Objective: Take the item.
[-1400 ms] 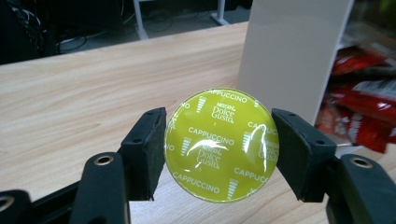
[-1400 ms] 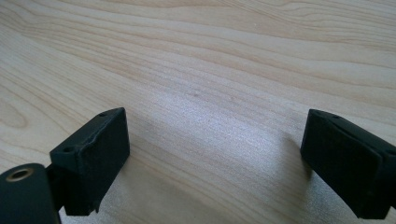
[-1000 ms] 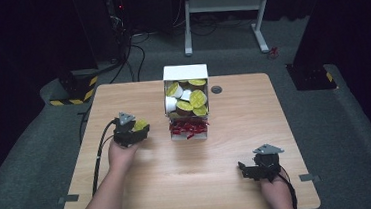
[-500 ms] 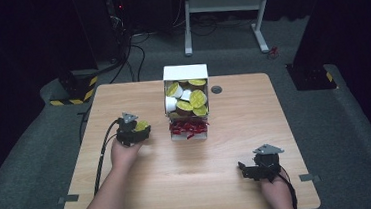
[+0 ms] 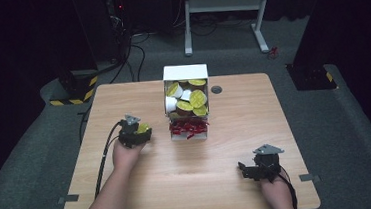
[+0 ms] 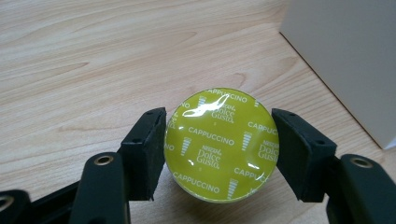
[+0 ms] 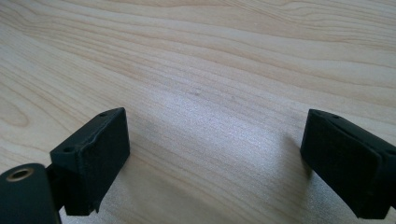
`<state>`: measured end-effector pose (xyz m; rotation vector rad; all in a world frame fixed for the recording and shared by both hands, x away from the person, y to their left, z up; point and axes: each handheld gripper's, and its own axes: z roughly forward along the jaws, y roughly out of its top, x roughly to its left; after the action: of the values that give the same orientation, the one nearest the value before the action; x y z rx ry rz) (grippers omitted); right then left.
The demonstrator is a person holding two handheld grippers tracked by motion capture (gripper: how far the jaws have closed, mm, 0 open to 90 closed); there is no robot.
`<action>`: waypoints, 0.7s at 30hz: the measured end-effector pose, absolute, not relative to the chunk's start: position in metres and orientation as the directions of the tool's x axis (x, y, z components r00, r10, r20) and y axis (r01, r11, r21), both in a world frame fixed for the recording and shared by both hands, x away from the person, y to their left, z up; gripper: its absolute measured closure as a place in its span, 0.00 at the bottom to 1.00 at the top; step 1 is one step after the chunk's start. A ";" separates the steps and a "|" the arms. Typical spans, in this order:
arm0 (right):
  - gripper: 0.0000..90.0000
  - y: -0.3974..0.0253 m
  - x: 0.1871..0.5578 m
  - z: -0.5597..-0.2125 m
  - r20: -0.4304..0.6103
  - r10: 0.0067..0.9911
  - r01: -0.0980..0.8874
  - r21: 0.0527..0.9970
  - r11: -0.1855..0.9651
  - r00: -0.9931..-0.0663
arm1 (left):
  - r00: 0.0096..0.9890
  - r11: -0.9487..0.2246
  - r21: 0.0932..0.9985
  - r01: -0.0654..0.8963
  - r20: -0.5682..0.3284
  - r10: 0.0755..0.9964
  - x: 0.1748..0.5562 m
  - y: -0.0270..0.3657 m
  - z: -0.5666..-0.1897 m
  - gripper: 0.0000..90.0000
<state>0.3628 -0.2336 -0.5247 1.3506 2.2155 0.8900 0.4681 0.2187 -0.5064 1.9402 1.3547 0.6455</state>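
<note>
Capsule (image 6: 222, 144) clamped by left gripper (image 6: 219, 149) reads "Dolce Gusto Cappuccino".

capsule body: hidden under the green-lidded capsule's (image 6: 222, 144) own foil lid
white box (image 6: 348, 60): beside capsule, cut by frame edge
red items (image 5: 188, 128): too small to tell

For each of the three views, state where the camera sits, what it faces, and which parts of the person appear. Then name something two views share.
High view: above the table, looking forward and down; both forearms, left hand-held gripper, right hand-held gripper.
Left gripper view: on the left hand-held gripper, facing the yellow capsule between its jaws.
Right gripper view: on the right hand-held gripper, facing bare tabletop.
Shared: the capsule and white box, high and left views.
</note>
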 end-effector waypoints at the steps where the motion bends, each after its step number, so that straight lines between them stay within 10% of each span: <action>1: 0.09 -0.234 0.363 -0.525 -0.005 0.890 0.640 0.694 0.331 -0.455 | 0.343 -0.245 0.754 0.609 0.028 0.939 0.468 0.218 -0.507 0.43; 21: 0.09 -0.234 0.363 -0.525 -0.005 0.890 0.640 0.694 0.331 -0.456 | 0.342 -0.214 0.763 0.610 -0.011 0.939 0.468 0.216 -0.498 0.30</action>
<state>0.3625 -0.2335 -0.5246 1.3525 2.2167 0.8897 0.4676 0.2162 -0.4978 1.9240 1.3537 0.6155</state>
